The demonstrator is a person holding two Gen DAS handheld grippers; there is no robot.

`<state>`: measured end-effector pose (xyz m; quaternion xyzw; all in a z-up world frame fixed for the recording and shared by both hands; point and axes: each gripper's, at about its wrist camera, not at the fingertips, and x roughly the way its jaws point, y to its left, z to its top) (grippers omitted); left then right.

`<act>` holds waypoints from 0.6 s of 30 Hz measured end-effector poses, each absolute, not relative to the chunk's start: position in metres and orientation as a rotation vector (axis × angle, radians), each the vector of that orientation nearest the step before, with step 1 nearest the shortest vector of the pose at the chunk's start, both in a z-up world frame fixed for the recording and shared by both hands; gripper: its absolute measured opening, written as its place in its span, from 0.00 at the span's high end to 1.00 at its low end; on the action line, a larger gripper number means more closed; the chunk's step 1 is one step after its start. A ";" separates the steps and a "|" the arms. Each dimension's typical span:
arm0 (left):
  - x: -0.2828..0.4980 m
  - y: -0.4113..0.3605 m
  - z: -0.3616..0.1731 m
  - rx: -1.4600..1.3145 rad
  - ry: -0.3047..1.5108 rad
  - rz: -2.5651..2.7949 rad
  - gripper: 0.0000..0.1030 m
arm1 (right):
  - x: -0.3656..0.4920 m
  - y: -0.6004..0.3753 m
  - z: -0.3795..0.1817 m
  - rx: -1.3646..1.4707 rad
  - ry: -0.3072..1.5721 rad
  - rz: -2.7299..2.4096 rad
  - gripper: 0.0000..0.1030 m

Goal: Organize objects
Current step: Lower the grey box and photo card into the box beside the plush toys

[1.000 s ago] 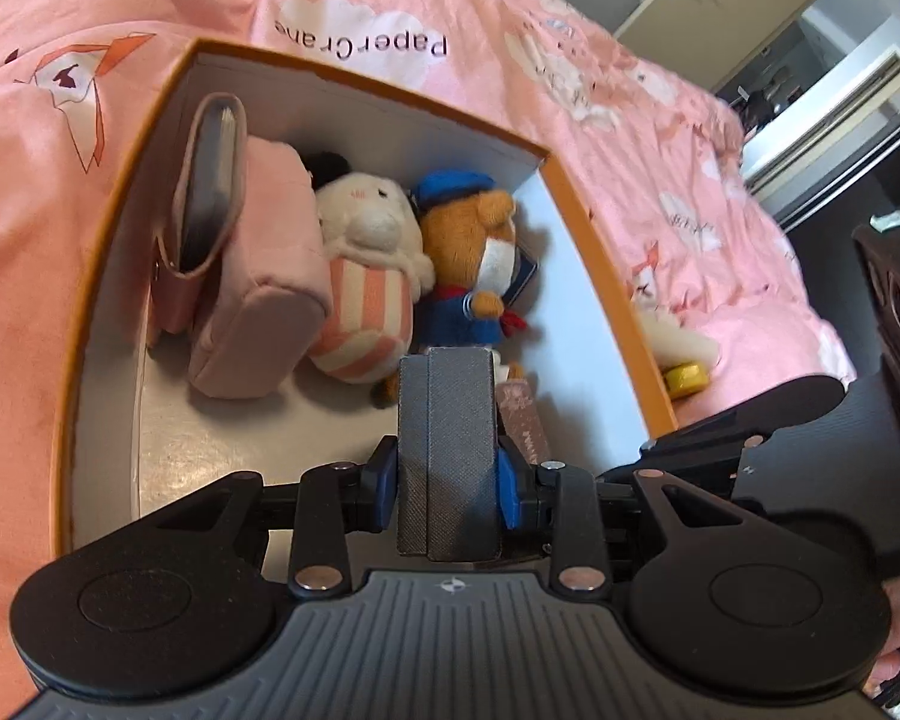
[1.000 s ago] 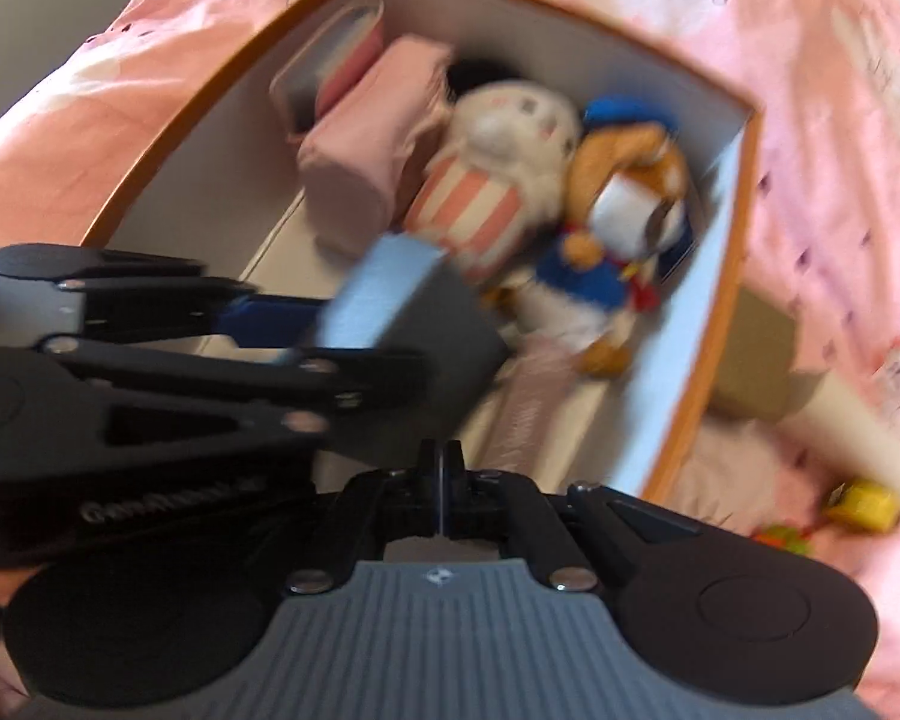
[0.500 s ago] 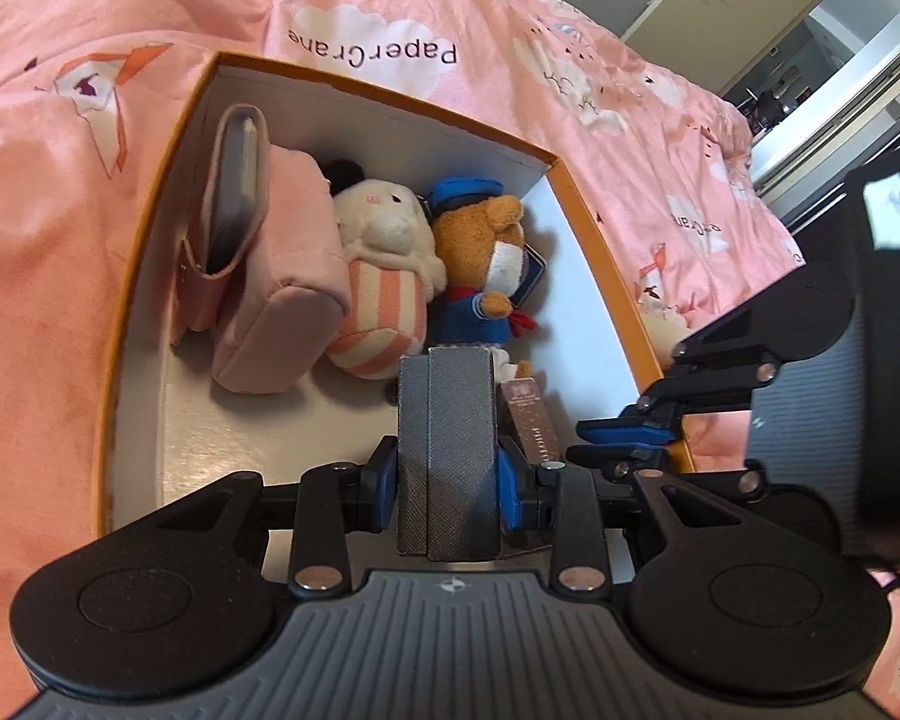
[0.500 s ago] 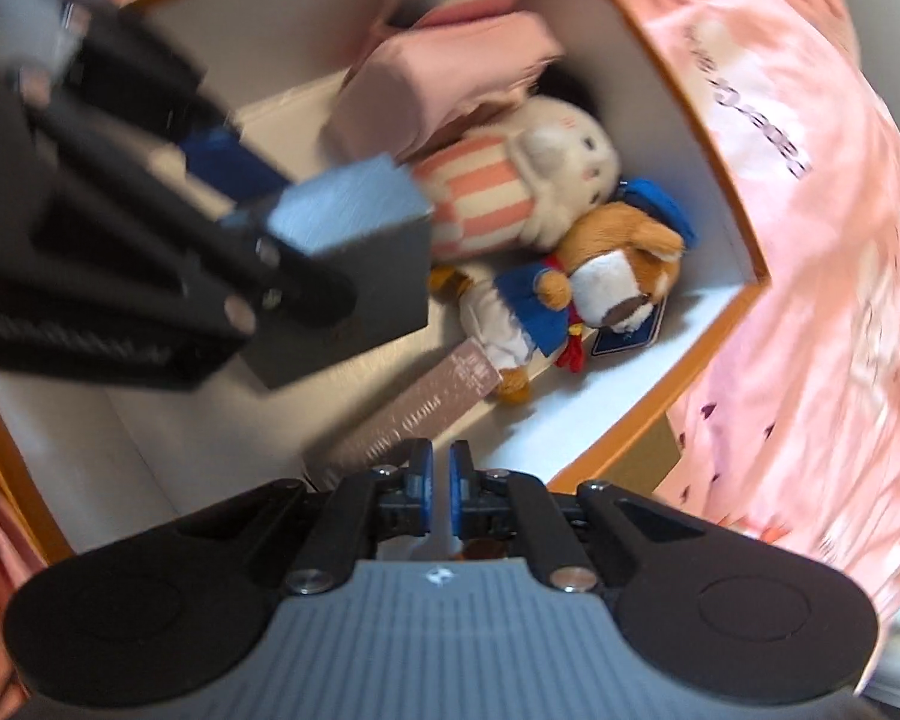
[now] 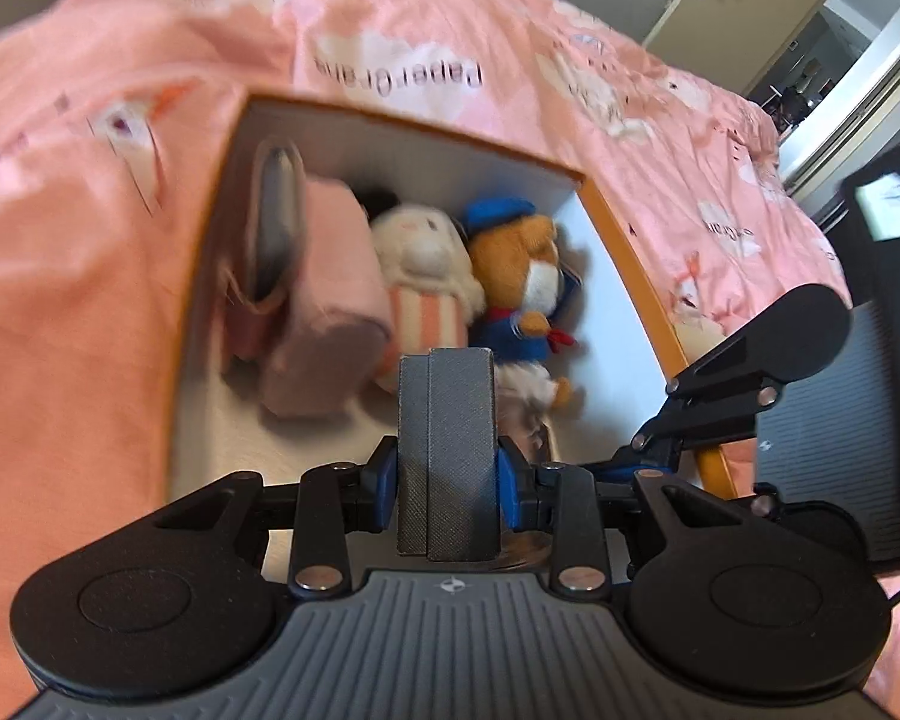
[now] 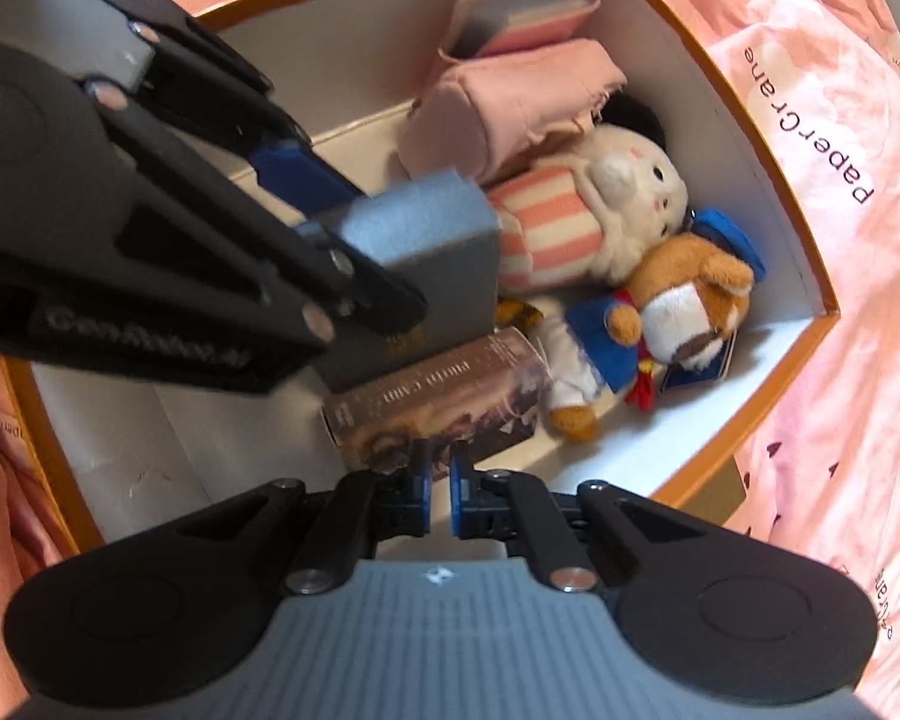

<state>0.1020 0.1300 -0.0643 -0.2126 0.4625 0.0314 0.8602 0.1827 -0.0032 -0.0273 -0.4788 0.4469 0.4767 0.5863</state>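
Orange-rimmed box [image 6: 750, 138] on a pink bedspread [image 5: 90, 240]: plush toys and pink pouch [image 6: 510, 102] fill its far end, bare floor remains at lower left of the right wrist view. Left gripper [image 5: 448, 468], angled down over the box, jaws clamped on a grey case [image 5: 448, 450] standing upright, long axis vertical. Right gripper [image 6: 441, 495], pointing steeply down, jaws nearly closed and empty, above a brown box [image 6: 438, 402] lying flat, long axis running lower left to upper right.

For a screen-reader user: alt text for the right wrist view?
The left gripper holds a grey box over an orange-rimmed box holding two plush toys, a pink pouch and a brown carton.
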 end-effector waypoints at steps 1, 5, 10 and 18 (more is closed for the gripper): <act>0.101 0.131 -0.061 -0.438 0.970 0.072 0.64 | 0.183 -0.002 -0.027 -1.108 1.043 1.114 0.95; 0.100 0.133 -0.057 -0.418 0.975 0.076 0.64 | 0.185 0.002 -0.024 -1.021 1.057 1.155 0.94; 0.094 0.132 -0.043 -0.351 0.922 0.103 0.64 | 0.187 0.005 -0.024 -0.892 1.036 1.249 0.75; 0.094 0.142 -0.043 -0.346 0.937 0.103 0.64 | 0.181 0.018 -0.038 -0.930 1.010 1.316 0.68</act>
